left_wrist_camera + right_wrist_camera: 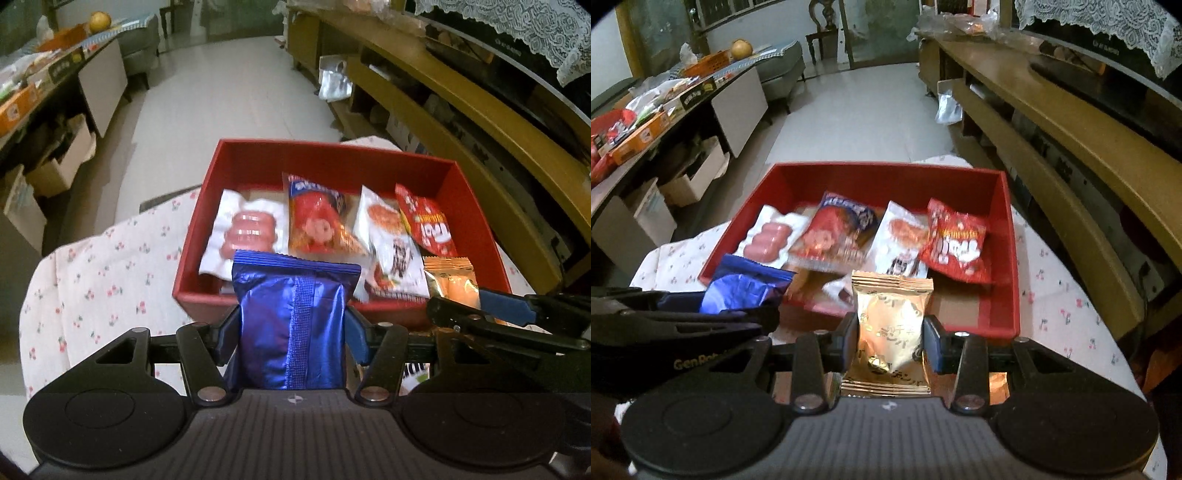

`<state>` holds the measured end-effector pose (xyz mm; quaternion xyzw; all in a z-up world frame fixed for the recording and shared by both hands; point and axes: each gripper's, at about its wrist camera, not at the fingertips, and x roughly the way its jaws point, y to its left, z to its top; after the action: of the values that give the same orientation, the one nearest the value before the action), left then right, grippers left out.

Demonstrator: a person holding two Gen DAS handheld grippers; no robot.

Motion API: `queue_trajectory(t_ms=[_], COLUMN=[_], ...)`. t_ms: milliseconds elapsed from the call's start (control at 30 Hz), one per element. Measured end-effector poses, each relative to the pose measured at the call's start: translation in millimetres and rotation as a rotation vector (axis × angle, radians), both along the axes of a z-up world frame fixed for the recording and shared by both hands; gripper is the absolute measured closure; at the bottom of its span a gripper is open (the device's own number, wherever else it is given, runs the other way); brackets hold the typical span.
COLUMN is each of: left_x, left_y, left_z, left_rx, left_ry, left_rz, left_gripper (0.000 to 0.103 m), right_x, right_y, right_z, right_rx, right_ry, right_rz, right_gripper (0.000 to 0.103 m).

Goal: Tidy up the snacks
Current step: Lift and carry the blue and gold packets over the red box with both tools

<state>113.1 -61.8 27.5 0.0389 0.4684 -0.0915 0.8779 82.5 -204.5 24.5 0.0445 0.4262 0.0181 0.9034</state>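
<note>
Ribbed black plastic body of the left hand-held gripper [291, 328] fills the near edge of the left wrist view, w/ two round discs either side. Its blue pads are clamped on a blue foil packet [293, 321]: glossy, crinkled, pillow-shaped, w/ a crimped back seam running down the middle and a serrated top edge. Packet stands upright just in front of the near wall of the red box [332, 155].

Right hand-held gripper [891, 341] is clamped on a gold foil packet [891, 325]: shiny, flat, rectangular, crimped top & bottom, dark print on the front. It also sits upright at the box's near wall. The two grippers are side by side, close together.

Red box is a shallow rectangular tray, matte card-like walls, resting on a soft white cloth w/ small red floral print [96, 280] that drapes over the desk. Inside, four snacks lie in a loose row, slightly overlapping: a white pouch showing pink sausages [243, 230], an orange-red bag w/ a cartoon face [319, 221], a white pouch w/ orange print [386, 240], and a red crinkly bag w/ white lettering [428, 223] at the right end.

Pale smooth floor [236, 96] runs beyond; wooden shelf unit [480, 122] on the right, lace cloth on top.
</note>
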Motion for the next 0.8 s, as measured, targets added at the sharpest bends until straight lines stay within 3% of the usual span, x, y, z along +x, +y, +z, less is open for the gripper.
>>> queue_trajectory(t_ms=[367,800], left_x=[27.7,56.0], left_y=[-8.8,-14.4], left_z=[5.6,-10.2], left_rx=[0.026,0.045], left_ry=[-0.054,-0.051], left_rz=[0.016,0.031], left_gripper=[0.039,0.040], right_x=[29.9,62.9], right_y=[-2.6,-5.3], right_z=[4.9,-11.5], right_rx=[-0.018,-0.042], right_ry=[-0.041,-0.032], right_rz=[-0.023,-0.030], right_gripper=[0.064,0.064])
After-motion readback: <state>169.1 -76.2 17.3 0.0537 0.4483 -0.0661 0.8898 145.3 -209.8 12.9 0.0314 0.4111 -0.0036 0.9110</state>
